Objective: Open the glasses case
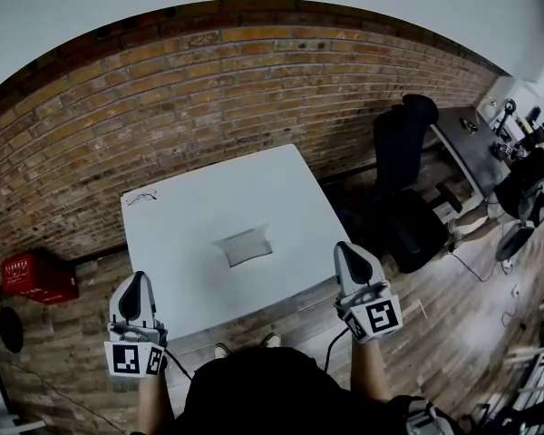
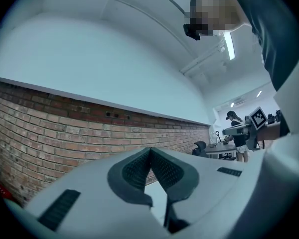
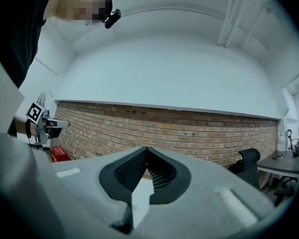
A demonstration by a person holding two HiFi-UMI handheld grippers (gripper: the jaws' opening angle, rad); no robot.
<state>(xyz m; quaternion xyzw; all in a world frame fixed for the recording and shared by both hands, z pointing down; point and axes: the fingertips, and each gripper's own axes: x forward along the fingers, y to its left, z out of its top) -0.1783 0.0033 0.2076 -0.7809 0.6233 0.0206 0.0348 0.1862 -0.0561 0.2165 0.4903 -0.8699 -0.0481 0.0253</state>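
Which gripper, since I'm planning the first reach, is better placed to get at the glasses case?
Right, narrowly. The right gripper looks slightly nearer the glasses case on the table than the left gripper, which hangs off the near left corner. Both are shut.

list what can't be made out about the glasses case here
- Glasses case, head view: too small and pale against the white table to tell open from shut, or its contents.
- Both gripper views: the case is blocked by the bodies of the left gripper and right gripper, jaws shut.
- Dark mark at the table's far corner: too small to identify.
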